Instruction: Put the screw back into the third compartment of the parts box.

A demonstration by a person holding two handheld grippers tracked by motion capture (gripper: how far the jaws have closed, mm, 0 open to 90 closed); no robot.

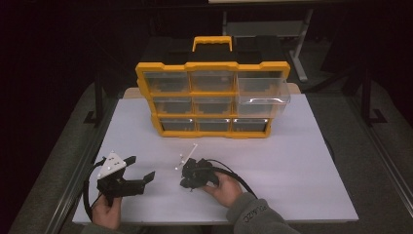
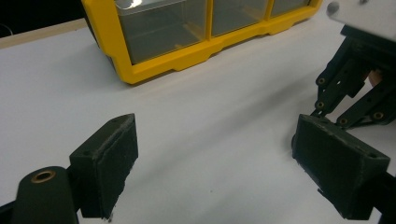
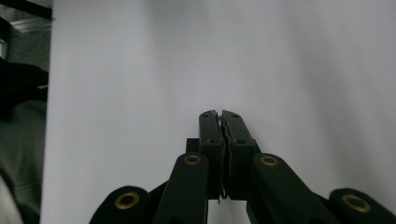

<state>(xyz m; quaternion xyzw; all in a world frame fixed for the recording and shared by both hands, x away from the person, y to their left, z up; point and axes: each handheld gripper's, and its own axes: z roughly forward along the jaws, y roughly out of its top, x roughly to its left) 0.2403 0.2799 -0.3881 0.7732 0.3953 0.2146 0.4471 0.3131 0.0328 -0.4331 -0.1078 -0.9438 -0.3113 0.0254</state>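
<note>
A yellow organizer (image 1: 213,97) with clear drawers stands at the back middle of the white table (image 1: 292,165). Its top right drawer (image 1: 263,95) is pulled out, and nothing shows inside it. My left gripper (image 1: 140,168) rests near the front left, open wide with nothing between its pads (image 2: 107,163). It faces the organizer's lower corner (image 2: 187,56). My right gripper (image 1: 187,183) lies at the front middle in a hand, jaws shut together on nothing (image 3: 223,135), tips close over the bare table. Its linkage (image 2: 355,88) appears at the right of the left gripper view.
Black cables (image 1: 238,178) trail from both grippers over the front of the table. A yellow carry handle (image 1: 212,43) tops the organizer. The table's edge (image 3: 49,116) runs beside the right gripper, with dark floor beyond it. Metal frame rails (image 1: 83,161) flank the table.
</note>
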